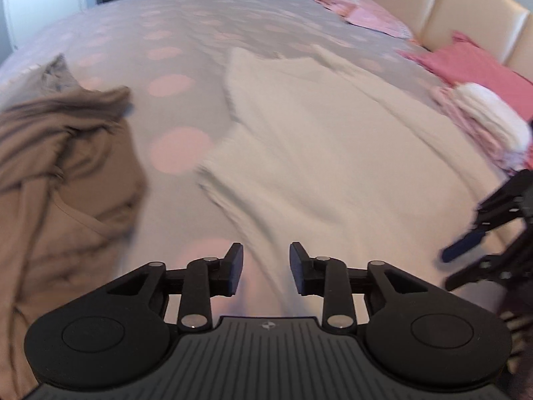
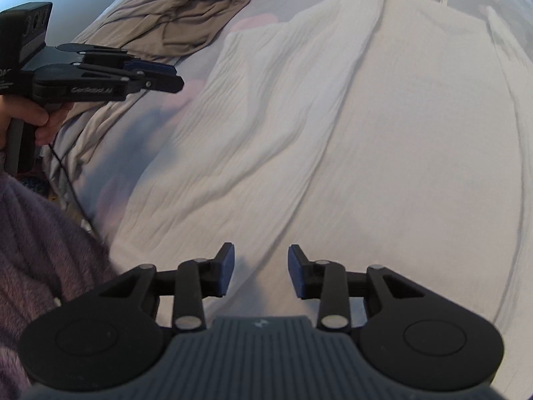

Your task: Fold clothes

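Ahead of both sets of fingers, lying spread and wrinkled on the bed (image 1: pixel 186 26): white cloth (image 1: pixel 316 140). Left gripper (image 1: pixel 266 268) hovering over its near edge, jaws parted, gripping nothing. Right gripper (image 2: pixel 261 271) hanging above the cloth's middle, jaws likewise apart and empty. Sitting crumpled left of the left fingers (image 1: pixel 235 266): brown garment (image 1: pixel 63 153), apart from the cloth. Resting right of them, near the headboard (image 1: pixel 433 3): folded stack (image 1: pixel 479 116), pink pillow (image 1: pixel 473 63).
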